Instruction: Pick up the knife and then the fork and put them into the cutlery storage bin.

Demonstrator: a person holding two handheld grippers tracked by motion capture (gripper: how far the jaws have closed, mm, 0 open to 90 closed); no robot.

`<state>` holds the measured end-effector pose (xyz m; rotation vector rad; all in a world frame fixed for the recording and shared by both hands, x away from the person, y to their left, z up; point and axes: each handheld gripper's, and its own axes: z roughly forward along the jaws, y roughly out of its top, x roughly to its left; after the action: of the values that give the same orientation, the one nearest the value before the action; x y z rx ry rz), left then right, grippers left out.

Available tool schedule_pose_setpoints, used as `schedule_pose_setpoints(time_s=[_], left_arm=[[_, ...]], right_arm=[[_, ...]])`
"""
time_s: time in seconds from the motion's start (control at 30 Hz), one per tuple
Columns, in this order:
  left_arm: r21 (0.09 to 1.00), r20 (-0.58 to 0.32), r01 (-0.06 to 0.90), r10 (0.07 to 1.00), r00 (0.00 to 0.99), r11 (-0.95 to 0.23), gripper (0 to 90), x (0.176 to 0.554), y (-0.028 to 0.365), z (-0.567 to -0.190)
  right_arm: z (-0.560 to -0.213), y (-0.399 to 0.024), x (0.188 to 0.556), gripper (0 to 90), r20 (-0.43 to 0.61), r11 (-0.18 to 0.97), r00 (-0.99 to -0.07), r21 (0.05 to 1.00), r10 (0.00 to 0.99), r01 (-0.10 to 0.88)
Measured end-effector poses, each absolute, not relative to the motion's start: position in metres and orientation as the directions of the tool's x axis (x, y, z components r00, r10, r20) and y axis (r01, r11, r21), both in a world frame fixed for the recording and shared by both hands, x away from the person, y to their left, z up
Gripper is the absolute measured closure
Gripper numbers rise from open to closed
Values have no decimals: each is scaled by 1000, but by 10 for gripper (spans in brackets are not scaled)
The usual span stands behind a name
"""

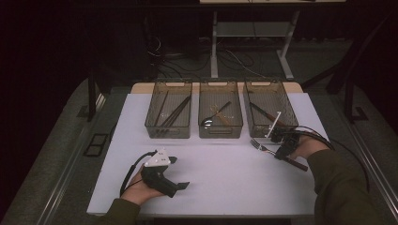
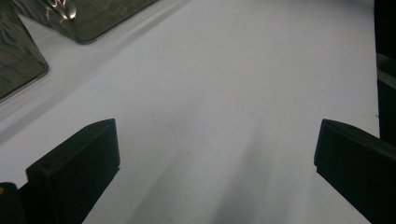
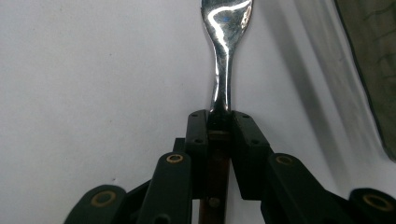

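Observation:
A fork [image 1: 266,149] with a steel head and a brown wooden handle is clamped in my right gripper [image 1: 284,149], low over the white table near its right side, just in front of the right bin. In the right gripper view the jaws are closed on the top of the handle, and the fork [image 3: 222,79] points straight away over the white surface. My left gripper [image 1: 180,172] rests in a hand at the table's front left, jaws wide apart. In its own view the left gripper [image 2: 217,154] has only bare white table between the jaws.
Three dark see-through bins stand in a row at the back of the white table [image 1: 225,187]. The left bin [image 1: 167,133] holds long dark sticks, the middle bin [image 1: 220,133] spoons, the right bin [image 1: 264,132] more cutlery. Bin corners [image 2: 21,65] appear in the left gripper view.

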<state>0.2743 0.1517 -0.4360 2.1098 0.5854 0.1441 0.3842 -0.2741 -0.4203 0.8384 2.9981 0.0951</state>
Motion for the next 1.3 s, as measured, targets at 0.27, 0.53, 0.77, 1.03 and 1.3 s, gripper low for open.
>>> schedule_pose_setpoints(time_s=[0.27, 0.53, 0.77, 1.03, 1.3], left_arm=[[809, -118, 354, 460, 880, -469, 0, 275, 151, -436], [809, -119, 354, 460, 880, -469, 0, 275, 151, -436], [809, -116, 352, 459, 881, -471, 0, 275, 151, -436], [814, -120, 354, 463, 878, -461, 0, 275, 153, -436], [813, -119, 353, 463, 878, -463, 0, 275, 154, -436]], right_arm=[[-418, -285, 377, 776, -32, 834, -843, 175, 536, 524], [-409, -301, 368, 776, -11, 771, -820, 348, 572, 533], [-402, -318, 358, 776, 41, 669, -789, 505, 612, 545], [-399, -338, 352, 775, 111, 534, -751, 636, 651, 557], [-389, -349, 348, 776, 131, 430, -732, 735, 668, 524]])
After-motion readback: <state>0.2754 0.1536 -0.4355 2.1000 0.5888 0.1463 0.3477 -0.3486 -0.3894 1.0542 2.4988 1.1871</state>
